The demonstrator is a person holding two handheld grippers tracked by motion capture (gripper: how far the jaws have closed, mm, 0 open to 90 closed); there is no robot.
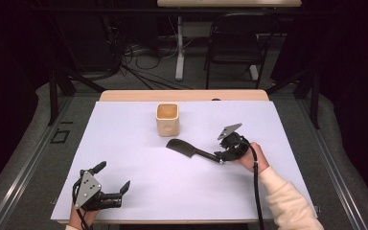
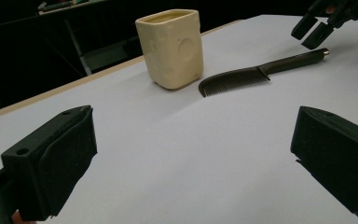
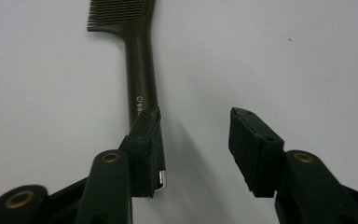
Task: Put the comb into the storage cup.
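A dark comb lies flat on the white table cover, teeth toward the cream square cup standing just behind it. My right gripper hovers over the end of the comb's handle. In the right gripper view the jaws of this gripper stand apart; the comb handle runs under the left jaw and nothing sits between the pads. My left gripper rests near the front left corner, wide open and empty. From the left gripper view I see the cup, the comb and the right gripper beyond.
The white cover spans most of the wooden table. A black chair and a desk leg with cables stand on the floor beyond the far edge. A cable trails from the right gripper along the person's sleeve.
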